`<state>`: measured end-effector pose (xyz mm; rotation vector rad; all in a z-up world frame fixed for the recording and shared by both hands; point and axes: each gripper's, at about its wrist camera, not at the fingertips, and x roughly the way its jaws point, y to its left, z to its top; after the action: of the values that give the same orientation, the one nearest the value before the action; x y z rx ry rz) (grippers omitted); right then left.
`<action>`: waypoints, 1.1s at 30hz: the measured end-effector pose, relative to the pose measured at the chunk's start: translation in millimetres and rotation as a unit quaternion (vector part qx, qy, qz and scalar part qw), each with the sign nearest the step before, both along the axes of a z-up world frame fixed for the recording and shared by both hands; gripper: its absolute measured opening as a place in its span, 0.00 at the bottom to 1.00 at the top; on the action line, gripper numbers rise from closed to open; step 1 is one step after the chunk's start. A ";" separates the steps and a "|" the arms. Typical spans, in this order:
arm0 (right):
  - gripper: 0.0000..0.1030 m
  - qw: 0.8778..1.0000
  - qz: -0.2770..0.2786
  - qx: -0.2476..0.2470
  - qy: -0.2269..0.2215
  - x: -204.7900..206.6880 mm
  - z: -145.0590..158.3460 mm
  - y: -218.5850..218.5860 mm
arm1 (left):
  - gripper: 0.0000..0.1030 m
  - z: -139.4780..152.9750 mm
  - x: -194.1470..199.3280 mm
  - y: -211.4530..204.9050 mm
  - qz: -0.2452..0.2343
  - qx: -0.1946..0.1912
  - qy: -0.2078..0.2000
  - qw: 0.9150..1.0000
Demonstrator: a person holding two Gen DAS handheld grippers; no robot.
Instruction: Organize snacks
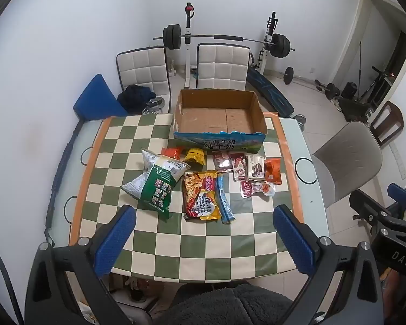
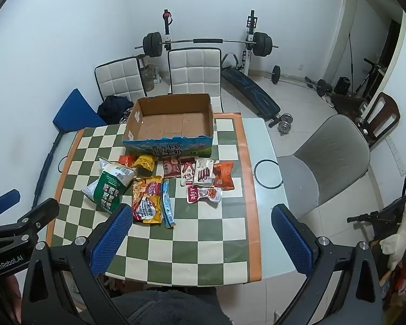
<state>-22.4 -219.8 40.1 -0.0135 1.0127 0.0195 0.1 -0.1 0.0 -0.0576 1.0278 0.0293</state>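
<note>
Nothing is packed yet: the box [image 1: 220, 116] at the far side of the table [image 1: 305, 189] is seen bare inside. All snacks [image 1: 203, 181] are spread on the checked cloth just in front of it, none touched. The left gripper [image 1: 203, 233] and right gripper [image 2: 200, 233] are held fully released above the near edge, nothing between the jaws. The whole sorting is judged still to be done.

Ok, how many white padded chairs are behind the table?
2: one white chair sits at the far left with dark clothing on its seat; the other white chair stands directly behind the cardboard box. None look hidden.
</note>
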 end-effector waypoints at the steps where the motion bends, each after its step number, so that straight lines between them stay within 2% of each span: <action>1: 1.00 1.000 0.000 -0.002 0.001 0.0 -0.1 0.0 | 1.00 -0.2 0.3 -0.2 0.000 0.000 0.000 1.000; 33: 1.00 1.000 -0.002 0.005 0.000 2.4 0.8 -4.3 | 1.00 1.7 12.6 -11.4 0.001 -0.004 -0.005 1.000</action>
<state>-20.1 -224.1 40.9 -0.0015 1.0126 0.0216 12.7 -11.5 1.7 -0.0659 1.0176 0.0275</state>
